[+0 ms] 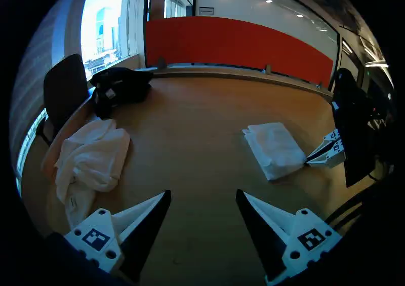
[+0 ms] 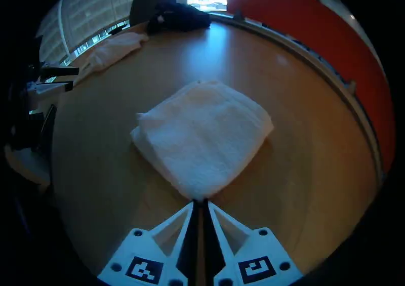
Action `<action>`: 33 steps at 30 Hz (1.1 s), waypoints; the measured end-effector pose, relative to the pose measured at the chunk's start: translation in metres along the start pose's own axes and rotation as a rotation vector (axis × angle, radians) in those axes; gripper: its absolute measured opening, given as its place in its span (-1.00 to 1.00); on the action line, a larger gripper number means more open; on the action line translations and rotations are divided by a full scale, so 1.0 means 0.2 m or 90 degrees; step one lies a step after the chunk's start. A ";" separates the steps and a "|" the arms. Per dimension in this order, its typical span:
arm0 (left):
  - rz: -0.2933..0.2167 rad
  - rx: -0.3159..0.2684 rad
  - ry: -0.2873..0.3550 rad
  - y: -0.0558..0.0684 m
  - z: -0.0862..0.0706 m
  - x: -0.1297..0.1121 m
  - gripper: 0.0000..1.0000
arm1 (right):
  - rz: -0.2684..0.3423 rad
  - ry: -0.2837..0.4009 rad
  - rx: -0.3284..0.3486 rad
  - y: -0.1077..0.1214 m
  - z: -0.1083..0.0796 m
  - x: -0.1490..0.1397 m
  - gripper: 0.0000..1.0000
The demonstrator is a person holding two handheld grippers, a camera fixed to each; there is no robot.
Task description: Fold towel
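A folded white towel (image 2: 202, 134) lies flat on the wooden table (image 2: 304, 149); it also lies right of centre in the left gripper view (image 1: 273, 149). My right gripper (image 2: 202, 203) is shut, its tips right at the towel's near corner, with no cloth seen between them. From the left gripper view, the right gripper (image 1: 324, 153) rests low at the towel's right edge. My left gripper (image 1: 202, 192) hangs open over bare wood, well short of the towel, holding nothing.
A heap of crumpled white cloth (image 1: 93, 159) lies at the table's left edge, also seen far off (image 2: 114, 48). A black bag (image 1: 119, 86) sits behind it beside a dark chair (image 1: 63, 91). A red partition (image 1: 238, 45) runs behind the table.
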State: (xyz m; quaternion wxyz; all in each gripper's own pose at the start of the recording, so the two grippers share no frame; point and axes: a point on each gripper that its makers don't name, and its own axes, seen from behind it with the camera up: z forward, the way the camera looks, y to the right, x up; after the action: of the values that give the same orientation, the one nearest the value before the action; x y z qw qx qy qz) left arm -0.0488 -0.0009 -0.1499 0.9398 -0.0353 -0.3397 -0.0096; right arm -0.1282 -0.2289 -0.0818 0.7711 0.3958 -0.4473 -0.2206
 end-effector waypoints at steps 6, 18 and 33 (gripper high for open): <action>0.003 -0.002 -0.001 0.01 0.00 0.00 0.91 | -0.010 0.012 -0.006 0.01 -0.03 0.04 -0.88; 0.008 -0.006 0.006 0.02 0.00 0.04 0.91 | -0.026 0.093 -0.021 0.05 -0.22 0.37 -0.89; 0.017 -0.011 0.019 0.05 0.01 0.11 0.91 | -0.070 0.194 -0.026 0.07 -0.51 0.83 -0.89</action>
State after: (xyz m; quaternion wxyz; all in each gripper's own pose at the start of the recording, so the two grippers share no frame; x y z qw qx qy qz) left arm -0.0323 0.0087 -0.1357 0.9445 -0.0480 -0.3249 -0.0008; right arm 0.0438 -0.2946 -0.0144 0.8247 0.4328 -0.2983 -0.2088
